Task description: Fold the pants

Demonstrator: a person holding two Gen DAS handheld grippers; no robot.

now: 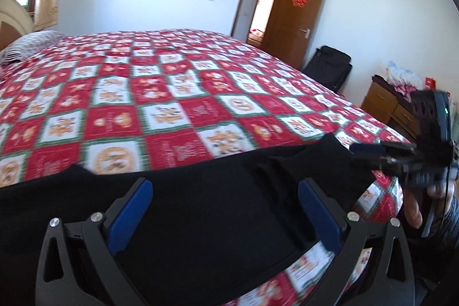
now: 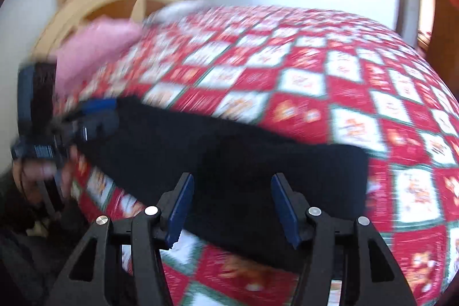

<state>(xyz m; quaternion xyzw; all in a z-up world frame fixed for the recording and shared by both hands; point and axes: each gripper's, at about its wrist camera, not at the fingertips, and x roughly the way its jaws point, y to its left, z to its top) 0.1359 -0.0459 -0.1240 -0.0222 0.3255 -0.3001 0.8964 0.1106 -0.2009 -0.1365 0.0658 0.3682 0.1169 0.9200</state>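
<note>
The black pants [image 1: 200, 208] lie folded in a flat strip near the front edge of the bed, on a red and white patterned quilt [image 1: 160, 93]. My left gripper [image 1: 226, 191] is wide open just above the pants, with nothing between its blue pads. In the right wrist view the pants [image 2: 229, 162] stretch across the quilt [image 2: 330, 93]. My right gripper [image 2: 232, 191] is open over their middle and holds nothing. The right gripper shows at the pants' right end in the left wrist view [image 1: 373, 154]. The left gripper shows at their left end in the right wrist view [image 2: 97, 116].
A striped pillow [image 1: 31, 43] and a pink pillow [image 2: 94, 48] lie at the headboard [image 2: 94, 2]. An open wooden door [image 1: 292, 19], a black suitcase [image 1: 330, 65] and a wooden dresser [image 1: 393, 105] stand beyond the bed's far side.
</note>
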